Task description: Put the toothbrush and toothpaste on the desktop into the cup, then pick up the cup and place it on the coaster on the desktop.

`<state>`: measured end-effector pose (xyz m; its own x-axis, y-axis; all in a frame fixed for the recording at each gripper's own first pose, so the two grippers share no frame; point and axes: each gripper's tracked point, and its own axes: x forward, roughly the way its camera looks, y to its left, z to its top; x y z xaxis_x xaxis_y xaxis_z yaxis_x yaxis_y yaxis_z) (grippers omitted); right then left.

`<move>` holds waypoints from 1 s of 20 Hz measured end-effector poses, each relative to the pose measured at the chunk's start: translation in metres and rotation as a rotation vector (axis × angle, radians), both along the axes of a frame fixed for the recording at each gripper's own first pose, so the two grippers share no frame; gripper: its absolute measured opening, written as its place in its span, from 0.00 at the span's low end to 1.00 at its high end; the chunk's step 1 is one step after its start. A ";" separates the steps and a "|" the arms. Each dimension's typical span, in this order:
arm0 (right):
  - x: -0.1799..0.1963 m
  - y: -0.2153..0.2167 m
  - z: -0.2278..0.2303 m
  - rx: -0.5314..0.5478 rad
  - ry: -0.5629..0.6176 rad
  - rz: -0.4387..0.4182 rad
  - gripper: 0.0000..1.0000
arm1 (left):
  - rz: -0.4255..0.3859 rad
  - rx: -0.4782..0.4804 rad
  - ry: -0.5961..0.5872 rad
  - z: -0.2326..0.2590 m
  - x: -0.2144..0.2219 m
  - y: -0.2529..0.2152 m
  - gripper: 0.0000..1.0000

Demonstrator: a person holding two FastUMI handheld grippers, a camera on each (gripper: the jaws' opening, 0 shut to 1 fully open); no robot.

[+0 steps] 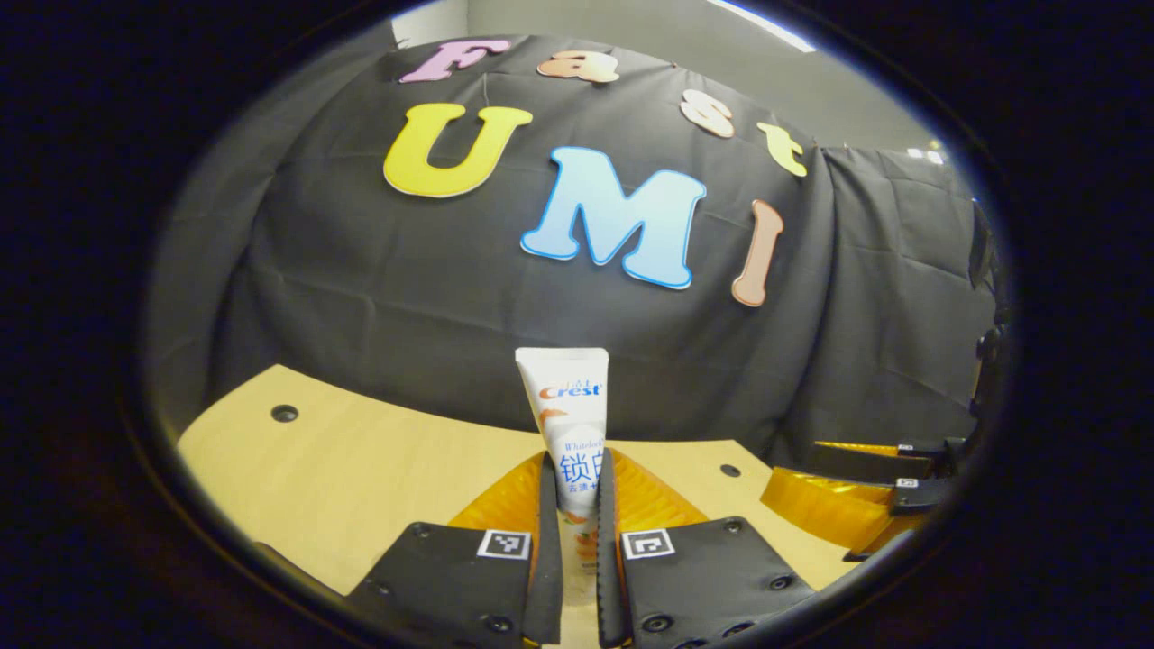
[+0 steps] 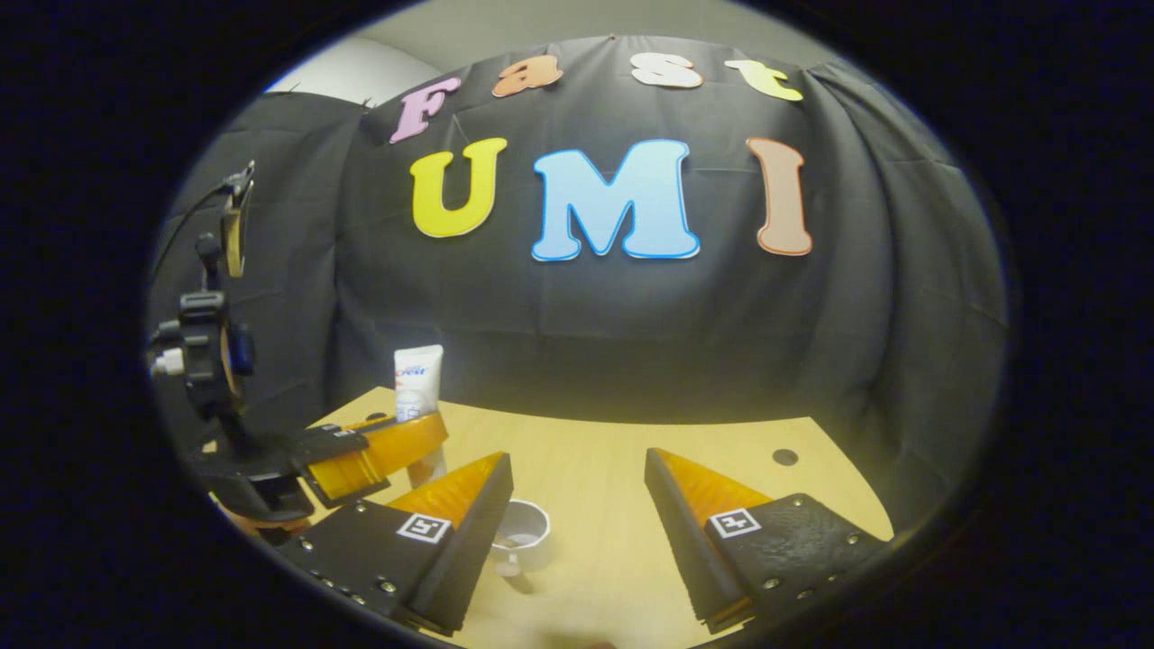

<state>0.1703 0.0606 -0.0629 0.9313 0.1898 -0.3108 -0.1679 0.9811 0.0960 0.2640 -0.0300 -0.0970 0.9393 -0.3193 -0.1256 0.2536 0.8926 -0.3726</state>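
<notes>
Left gripper view | toothpaste upright, clamped between jaws | desktop below

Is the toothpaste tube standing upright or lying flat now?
Upright. The toothpaste tube is held vertically, flat end up, between the closed fingers of the left gripper, above the desk.

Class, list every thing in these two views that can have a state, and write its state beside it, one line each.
toothpaste: upright, gripped and held above the desktop.
left gripper: shut on the toothpaste.
right gripper: open, holding nothing.
cup: on the desktop, partly hidden behind a right-gripper finger; contents cannot be told.
</notes>
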 end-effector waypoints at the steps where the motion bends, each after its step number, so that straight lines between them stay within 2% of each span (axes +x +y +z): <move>1: -0.004 -0.006 0.002 0.003 0.002 -0.015 0.89 | -0.011 -0.018 -0.011 -0.002 0.004 -0.003 0.22; 8: -0.026 -0.034 -0.010 0.027 0.058 -0.102 0.89 | -0.075 0.019 -0.081 -0.029 0.029 -0.034 0.23; 16: -0.038 -0.033 -0.025 0.012 0.107 -0.091 0.89 | -0.100 0.018 -0.066 -0.059 0.028 -0.053 0.24; 18: -0.036 -0.031 -0.025 0.021 0.108 -0.086 0.89 | -0.098 0.018 -0.074 -0.057 0.028 -0.051 0.29; 20: -0.036 -0.028 -0.025 0.027 0.109 -0.078 0.89 | -0.080 0.012 -0.098 -0.047 0.030 -0.048 0.67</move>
